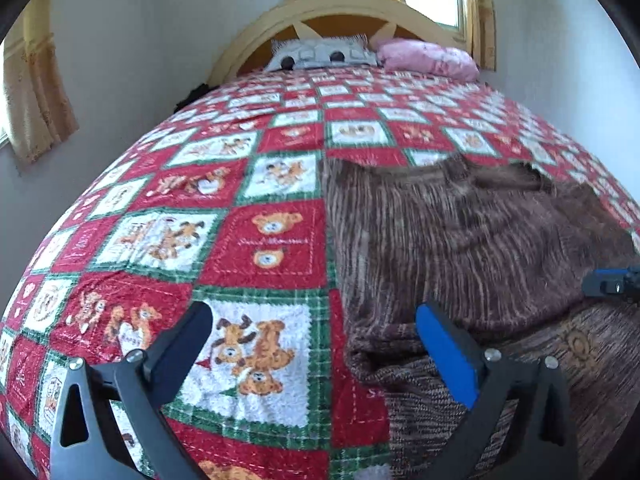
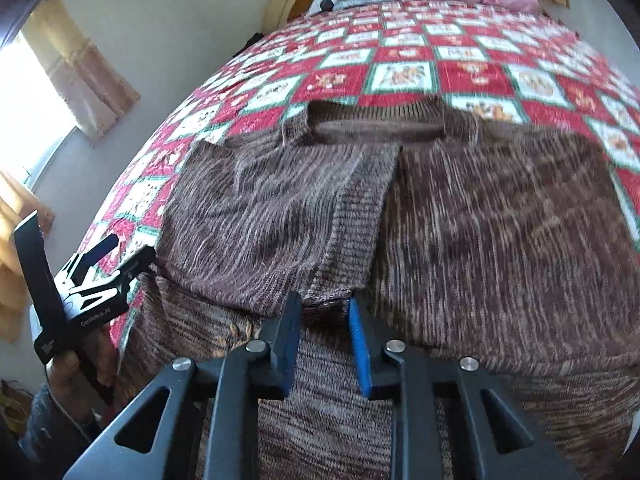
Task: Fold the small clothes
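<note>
From the left wrist camera, the left gripper (image 1: 316, 326) stood with its fingers spread wide and nothing between them. Its left finger hung over the red, white and green teddy-bear quilt (image 1: 224, 208), while its blue-padded right finger (image 1: 448, 356) lay over the near left edge of the brown knitted sweater (image 1: 460, 240). The sweater was spread on the bed to the right of centre, its striped knit running toward the headboard (image 1: 256, 36), with a lower fold bunched below the blue pad. At the far right edge, the blue-tipped right gripper (image 1: 612, 282) reached in over the sweater. A grey patterned pillow (image 1: 320, 54) and a pink pillow (image 1: 428, 58) rested against the headboard, and a tan curtain (image 1: 36, 92) hung on the left wall.

From the right wrist camera, the right gripper (image 2: 325, 308) pointed at the middle of the sweater (image 2: 500, 220), its fingers drawn fairly close, with a narrow gap. Their tips met the lower end of a folded-in flap of knit; whether they pinched the cloth I could not tell. The left part of the sweater had been laid over toward the centre, and its collar lay flat at the far edge on the quilt (image 2: 480, 68). The left gripper (image 2: 116, 256) stood apart at the left edge of the bed, held by a hand (image 2: 76, 372), its fingers parted beside the sweater's left edge.
</note>
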Demonstrator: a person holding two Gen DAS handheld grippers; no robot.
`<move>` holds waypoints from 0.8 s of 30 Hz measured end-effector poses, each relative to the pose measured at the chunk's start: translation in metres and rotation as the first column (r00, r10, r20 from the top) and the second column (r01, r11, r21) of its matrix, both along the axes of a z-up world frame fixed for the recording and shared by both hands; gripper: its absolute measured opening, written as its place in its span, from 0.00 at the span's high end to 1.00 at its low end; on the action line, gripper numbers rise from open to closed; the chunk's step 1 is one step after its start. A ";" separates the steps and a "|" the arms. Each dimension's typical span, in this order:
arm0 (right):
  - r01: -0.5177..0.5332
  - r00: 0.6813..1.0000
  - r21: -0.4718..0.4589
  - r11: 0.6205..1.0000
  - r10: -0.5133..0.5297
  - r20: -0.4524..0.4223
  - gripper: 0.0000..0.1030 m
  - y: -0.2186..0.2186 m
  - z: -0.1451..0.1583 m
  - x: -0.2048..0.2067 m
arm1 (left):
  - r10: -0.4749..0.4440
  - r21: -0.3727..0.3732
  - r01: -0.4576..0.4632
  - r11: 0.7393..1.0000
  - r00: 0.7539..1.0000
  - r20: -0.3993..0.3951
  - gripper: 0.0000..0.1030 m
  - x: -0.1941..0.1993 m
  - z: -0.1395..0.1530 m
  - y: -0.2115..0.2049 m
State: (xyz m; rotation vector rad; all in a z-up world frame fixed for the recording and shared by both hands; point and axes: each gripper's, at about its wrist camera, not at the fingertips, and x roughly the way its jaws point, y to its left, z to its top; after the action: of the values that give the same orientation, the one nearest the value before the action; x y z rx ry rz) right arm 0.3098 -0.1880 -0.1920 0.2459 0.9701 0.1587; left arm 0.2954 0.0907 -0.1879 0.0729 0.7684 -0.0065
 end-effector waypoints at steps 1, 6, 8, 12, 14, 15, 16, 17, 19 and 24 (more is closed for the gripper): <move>0.001 1.000 -0.007 1.000 -0.001 0.015 0.97 0.001 0.003 0.000 | -0.004 0.009 0.004 1.000 1.000 -0.014 0.00 0.002 -0.002 -0.002; 0.025 0.996 -0.069 0.997 -0.019 0.086 0.99 -0.008 0.026 -0.012 | -0.032 -0.007 0.032 0.999 0.997 -0.066 0.00 0.004 -0.007 -0.002; 0.018 0.996 -0.080 0.997 -0.012 0.084 0.99 -0.013 0.027 -0.018 | -0.077 -0.061 0.072 0.996 0.994 -0.083 0.00 0.003 -0.008 0.002; 0.028 0.997 -0.065 0.998 -0.023 0.071 0.99 -0.029 0.023 -0.028 | -0.079 -0.177 0.068 0.982 0.996 -0.052 0.00 -0.003 -0.003 0.018; 0.009 0.998 -0.013 1.000 -0.008 0.070 0.98 -0.033 0.020 -0.027 | -0.060 -0.218 0.047 0.975 0.997 -0.051 0.00 -0.003 -0.004 0.025; 0.020 0.997 0.011 1.000 -0.021 0.075 0.97 -0.035 0.019 -0.026 | -0.050 -0.234 0.035 0.972 0.997 -0.059 0.00 -0.001 -0.005 0.028; 0.026 0.997 0.020 0.999 -0.027 0.074 0.89 -0.035 0.018 -0.024 | -0.046 -0.241 0.029 0.970 0.997 -0.065 0.00 0.001 -0.005 0.029; 0.025 0.997 0.020 0.999 -0.026 0.068 0.62 -0.033 0.016 -0.022 | -0.042 -0.246 0.023 0.969 0.997 -0.072 0.00 0.002 -0.006 0.029; 0.005 0.997 0.030 1.000 -0.007 0.071 0.30 -0.027 0.015 -0.020 | -0.041 -0.236 0.020 0.971 0.996 -0.083 0.00 0.003 -0.008 0.027; -0.002 0.998 -0.037 0.999 0.005 0.066 0.49 -0.013 0.016 -0.016 | -0.024 -0.235 0.005 0.972 0.997 -0.078 0.00 0.005 -0.008 0.029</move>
State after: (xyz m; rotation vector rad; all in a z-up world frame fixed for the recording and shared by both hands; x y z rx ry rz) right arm 0.2939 -0.2007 -0.1758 0.2039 0.9069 0.1513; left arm 0.3006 0.1201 -0.1957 -0.1478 0.8422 -0.1148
